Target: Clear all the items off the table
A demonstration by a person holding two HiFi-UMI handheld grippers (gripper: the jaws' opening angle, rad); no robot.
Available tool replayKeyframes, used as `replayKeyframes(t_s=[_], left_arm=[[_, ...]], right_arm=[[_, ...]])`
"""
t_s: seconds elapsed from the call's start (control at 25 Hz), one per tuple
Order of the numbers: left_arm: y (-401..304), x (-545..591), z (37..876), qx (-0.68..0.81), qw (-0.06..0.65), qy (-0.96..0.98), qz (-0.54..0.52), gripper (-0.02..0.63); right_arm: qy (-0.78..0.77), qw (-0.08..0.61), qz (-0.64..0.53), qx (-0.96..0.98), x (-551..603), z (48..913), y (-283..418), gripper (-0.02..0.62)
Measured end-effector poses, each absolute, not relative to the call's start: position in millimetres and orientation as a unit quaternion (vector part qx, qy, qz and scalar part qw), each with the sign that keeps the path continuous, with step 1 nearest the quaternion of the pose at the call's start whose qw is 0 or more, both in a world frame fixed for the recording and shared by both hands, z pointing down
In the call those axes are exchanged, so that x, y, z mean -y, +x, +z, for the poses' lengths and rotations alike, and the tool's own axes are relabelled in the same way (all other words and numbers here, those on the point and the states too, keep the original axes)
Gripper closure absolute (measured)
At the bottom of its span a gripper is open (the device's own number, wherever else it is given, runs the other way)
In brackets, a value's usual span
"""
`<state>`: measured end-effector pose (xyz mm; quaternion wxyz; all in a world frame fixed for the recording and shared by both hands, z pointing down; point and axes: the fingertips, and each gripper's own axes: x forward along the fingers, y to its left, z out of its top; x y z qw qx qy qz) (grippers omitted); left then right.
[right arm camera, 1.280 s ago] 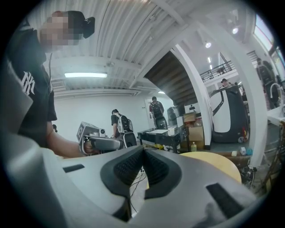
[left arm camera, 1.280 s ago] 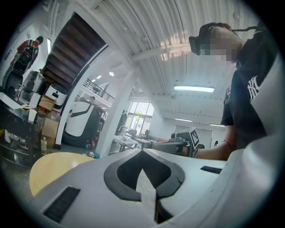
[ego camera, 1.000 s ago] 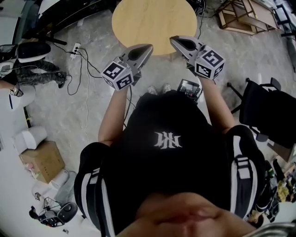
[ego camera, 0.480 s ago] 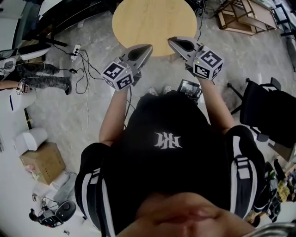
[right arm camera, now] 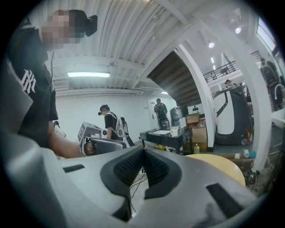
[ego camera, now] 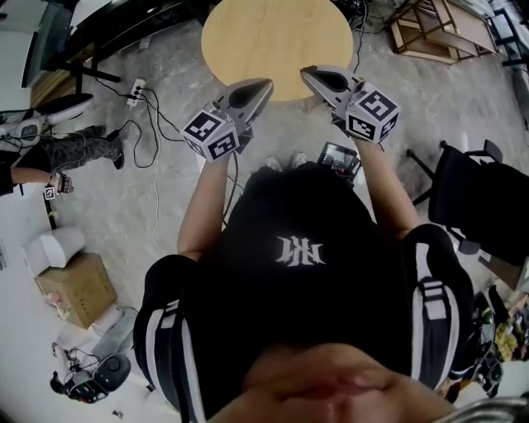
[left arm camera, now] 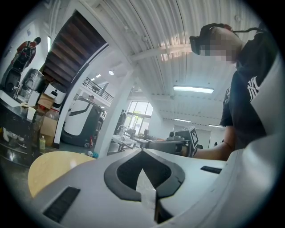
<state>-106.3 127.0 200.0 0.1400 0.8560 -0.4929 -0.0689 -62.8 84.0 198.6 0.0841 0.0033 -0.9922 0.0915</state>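
A round pale wooden table [ego camera: 277,41] stands on the floor in front of me, and I see no item on its top. My left gripper [ego camera: 269,83] hangs over the table's near edge, jaws shut with nothing between them. My right gripper [ego camera: 304,71] is beside it, also shut on nothing. Both tips point inward toward each other. In the left gripper view the pads meet at the tip [left arm camera: 142,150], with the table [left arm camera: 49,167] at lower left. In the right gripper view the ribbed pads are pressed together [right arm camera: 143,149] and the table [right arm camera: 222,164] lies at lower right.
A black chair [ego camera: 483,206] stands at the right. Wooden frames [ego camera: 438,25] lie at the top right. A power strip with cables [ego camera: 136,87] is on the floor at left, beside a standing person [ego camera: 50,157]. A cardboard box [ego camera: 78,285] sits at lower left.
Both grippers have kept still. The person at the left edge of the head view has shifted down and to the left.
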Motion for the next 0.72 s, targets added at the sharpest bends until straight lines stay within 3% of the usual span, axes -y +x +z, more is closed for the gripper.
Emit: replayKeyframes(t_s=[0.72], left_arm=[[-113.5,-126.6,205.6,0.495,0.147,0.854,-0.06,0.594]], right_arm=[[-0.004,0.103,0.084,0.991,-79.1,206.3,-57.8,0.597]])
